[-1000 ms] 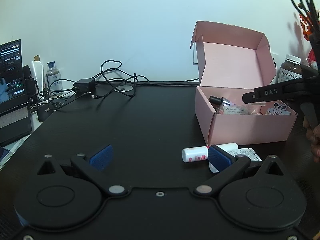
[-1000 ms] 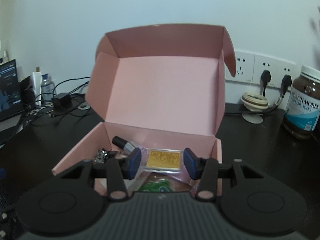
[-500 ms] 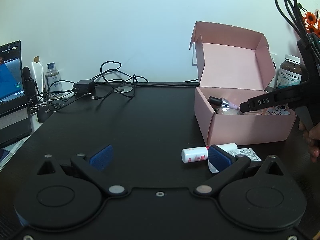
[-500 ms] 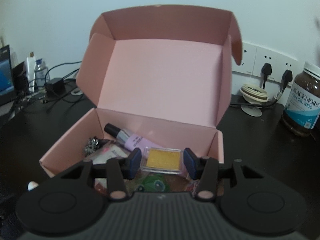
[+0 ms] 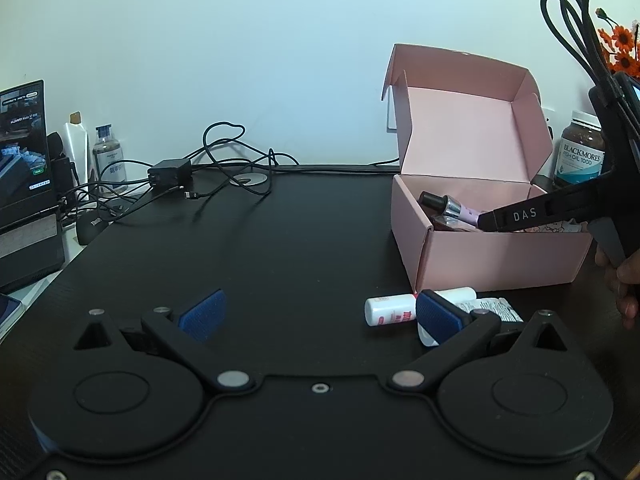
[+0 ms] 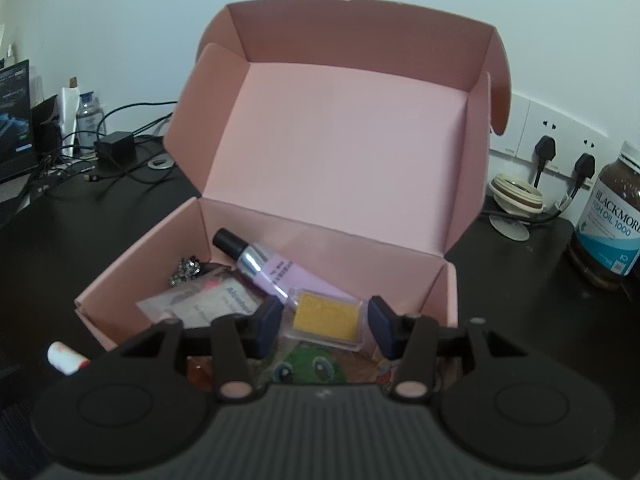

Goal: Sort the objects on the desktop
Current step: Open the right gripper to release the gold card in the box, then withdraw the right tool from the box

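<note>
Desktop inventory, one moment. Black desk (image 5: 280, 248): pink box (image 6: 132, 280) stood open on it, lid upright against the wall.

Box contents, as seen from the right wrist view: lilac tube with black cap (image 6: 260, 264) laid diagonally; small metallic cluster (image 6: 186, 270) near the left wall; printed sachet (image 6: 216, 304) at the front left; green cartoon-faced item (image 6: 306, 364) partly hidden at the near edge; clear case with yellow insert (image 6: 326, 316) lying tilted on top of the other contents.

Right gripper (image 6: 326, 326): held over the near edge of the box, blue pads parted. The clear case is seen between the pads, with a visible gap on the right side; contact on the left side cannot be told.

Left gripper (image 5: 320, 316): held low over the desk, fingers spread wide, nothing between them.

Outside the box, on the desk just in front of it: small white bottle with red print (image 5: 390, 310) lying on its side, and a white foil packet (image 5: 494, 308) beside it, both partly covered by the left gripper's right pad.

Background items: brown supplement jar (image 6: 614, 220) to the right of the box; wall sockets (image 6: 560, 140) with two plugs; black charger and tangled cables (image 5: 170, 170) at the far left; lit screen (image 5: 24, 144) at the left edge.
</note>
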Available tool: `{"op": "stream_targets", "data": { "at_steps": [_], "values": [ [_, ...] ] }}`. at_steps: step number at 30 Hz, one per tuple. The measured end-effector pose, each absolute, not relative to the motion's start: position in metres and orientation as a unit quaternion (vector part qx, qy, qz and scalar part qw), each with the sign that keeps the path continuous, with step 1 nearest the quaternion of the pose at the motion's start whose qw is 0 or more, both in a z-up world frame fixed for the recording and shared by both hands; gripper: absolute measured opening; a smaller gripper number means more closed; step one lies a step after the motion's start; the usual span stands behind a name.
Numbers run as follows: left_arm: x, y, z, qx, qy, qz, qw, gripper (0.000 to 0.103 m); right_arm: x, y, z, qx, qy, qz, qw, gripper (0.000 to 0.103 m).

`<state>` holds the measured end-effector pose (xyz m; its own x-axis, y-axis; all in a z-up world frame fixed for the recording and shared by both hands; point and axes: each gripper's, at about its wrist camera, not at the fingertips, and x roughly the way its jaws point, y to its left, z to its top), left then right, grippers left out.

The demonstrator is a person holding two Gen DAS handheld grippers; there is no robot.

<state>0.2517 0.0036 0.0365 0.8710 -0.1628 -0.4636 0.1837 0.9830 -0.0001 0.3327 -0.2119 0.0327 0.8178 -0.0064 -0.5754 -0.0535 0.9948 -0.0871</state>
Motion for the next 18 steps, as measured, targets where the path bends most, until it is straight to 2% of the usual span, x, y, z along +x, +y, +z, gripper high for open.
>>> {"op": "stream_targets", "data": {
  "at_steps": [6,8,12,14,18],
  "values": [
    [0.253,0.003,0.036,0.022,0.241,-0.092,0.966,0.103,0.327,-0.213,0.035,-0.03,0.286,0.028,0.957,0.071],
    [0.254,0.004,0.036,0.02,0.243,-0.093,0.965,0.103,0.323,-0.211,0.04,-0.025,0.274,0.035,0.961,0.09],
    [0.254,0.004,0.037,0.021,0.243,-0.092,0.965,0.103,0.303,-0.211,0.056,-0.015,0.22,0.056,0.974,0.094],
    [0.254,0.004,0.037,0.022,0.242,-0.092,0.966,0.103,0.291,-0.212,0.064,-0.013,0.185,0.052,0.981,0.102],
    [0.253,0.004,0.036,0.023,0.242,-0.092,0.966,0.103,0.259,-0.222,0.072,-0.019,0.115,0.037,0.993,0.102]
  ]
}}
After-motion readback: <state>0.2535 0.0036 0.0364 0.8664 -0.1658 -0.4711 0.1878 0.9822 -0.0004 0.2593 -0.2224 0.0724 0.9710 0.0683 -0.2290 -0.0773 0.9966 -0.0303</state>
